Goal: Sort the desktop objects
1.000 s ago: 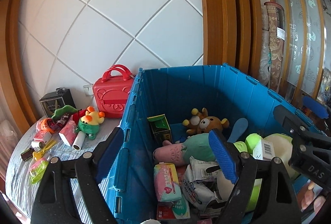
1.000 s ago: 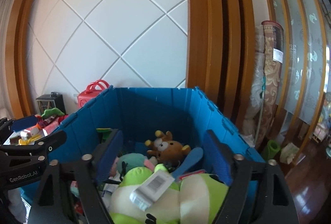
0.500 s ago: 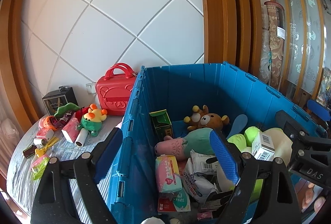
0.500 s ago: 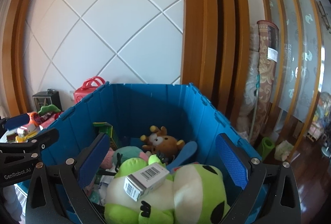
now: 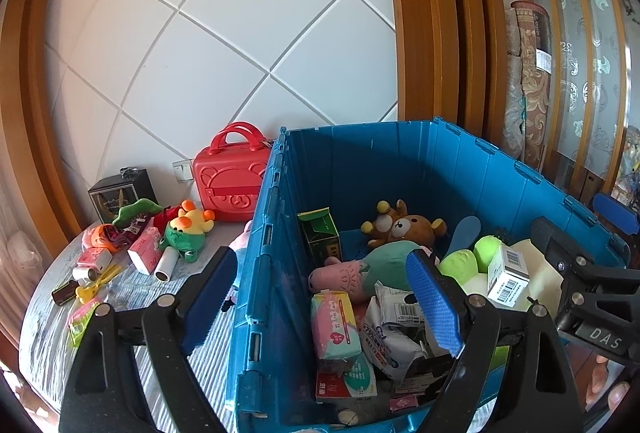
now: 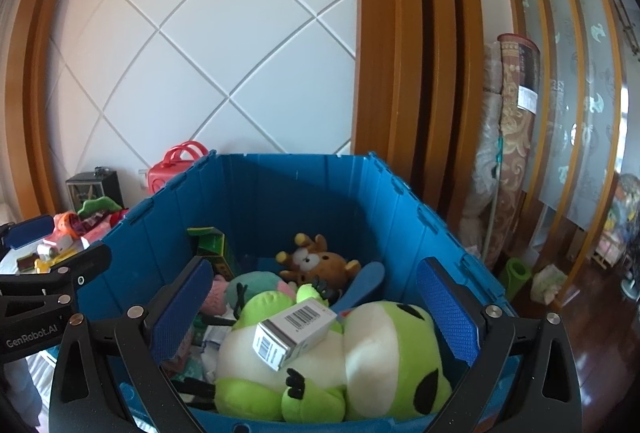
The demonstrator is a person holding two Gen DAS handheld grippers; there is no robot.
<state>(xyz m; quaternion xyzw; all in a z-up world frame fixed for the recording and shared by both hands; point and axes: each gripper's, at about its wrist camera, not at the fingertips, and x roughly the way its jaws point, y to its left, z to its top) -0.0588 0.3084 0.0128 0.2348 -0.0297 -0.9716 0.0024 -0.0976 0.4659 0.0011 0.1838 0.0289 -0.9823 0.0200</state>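
Observation:
A blue crate (image 5: pixel 400 161) (image 6: pixel 280 189) holds a green frog plush (image 6: pixel 380 349), a brown bear plush (image 6: pixel 320 263), a pink-and-teal plush (image 5: pixel 360 269), tissue packs and small boxes. A small white barcode box (image 6: pixel 294 329) (image 5: pixel 506 275) lies on the frog plush. My right gripper (image 6: pixel 316 309) is open and empty above the box and frog. My left gripper (image 5: pixel 320 305) is open and empty, straddling the crate's left wall. On the table left of the crate lie a green turtle toy (image 5: pixel 184 237), tissue packs and small items.
A red toy suitcase (image 5: pixel 230 181) and a black box (image 5: pixel 120 193) stand at the back of the table by the white panelled wall. A rolled carpet (image 6: pixel 508 161) leans right of the crate. Wooden door frames stand behind.
My right gripper has opened and let go of the white barcode box, which now rests on the frog plush, and has drawn back a little. My left gripper has shifted slightly.

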